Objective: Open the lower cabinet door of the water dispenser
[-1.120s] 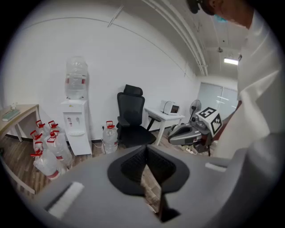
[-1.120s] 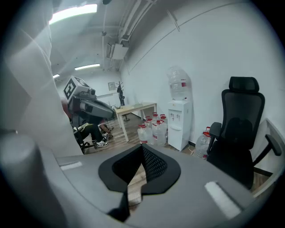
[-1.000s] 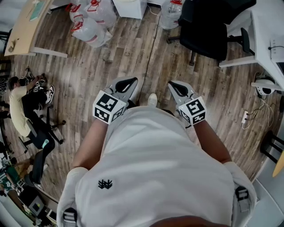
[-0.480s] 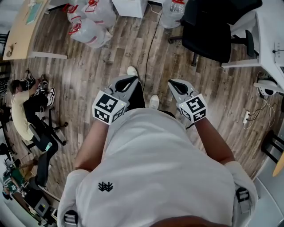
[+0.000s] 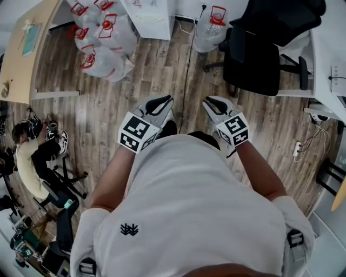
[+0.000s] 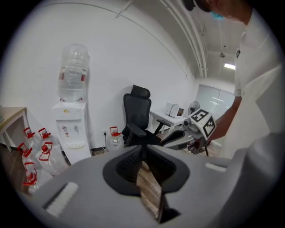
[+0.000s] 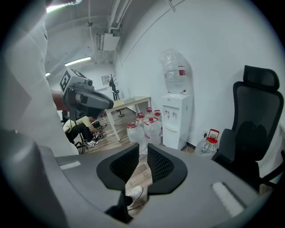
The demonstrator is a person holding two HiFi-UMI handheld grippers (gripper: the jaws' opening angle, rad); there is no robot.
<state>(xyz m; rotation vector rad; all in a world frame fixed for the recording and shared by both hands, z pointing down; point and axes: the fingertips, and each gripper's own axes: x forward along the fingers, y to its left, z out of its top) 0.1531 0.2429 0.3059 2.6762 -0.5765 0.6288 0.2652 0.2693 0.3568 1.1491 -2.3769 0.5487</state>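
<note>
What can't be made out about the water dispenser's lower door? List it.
- Head view: the water dispenser is cut off by the top edge, and its front is hidden from above.
- Right gripper view: the lower cabinet door is too small to show a handle or seam.
- Left gripper view: same door, too small and blurred.

Shirt: plain white T-shirt (image 5: pixel 194 205), pretty loose, basically filled the head view
Sleeves: short sleeves (image 5: pixel 92 216), same white
Logo: tiny black spiky logo (image 5: pixel 128 229) on the left chest
Straps: grey shoulder straps (image 5: pixel 295 238) with dark buckles, one per side
Legs: dark trousers (image 5: pixel 203 135)
Feet: white sneaker (image 7: pixel 133 194), showed up in the right gripper view
</note>
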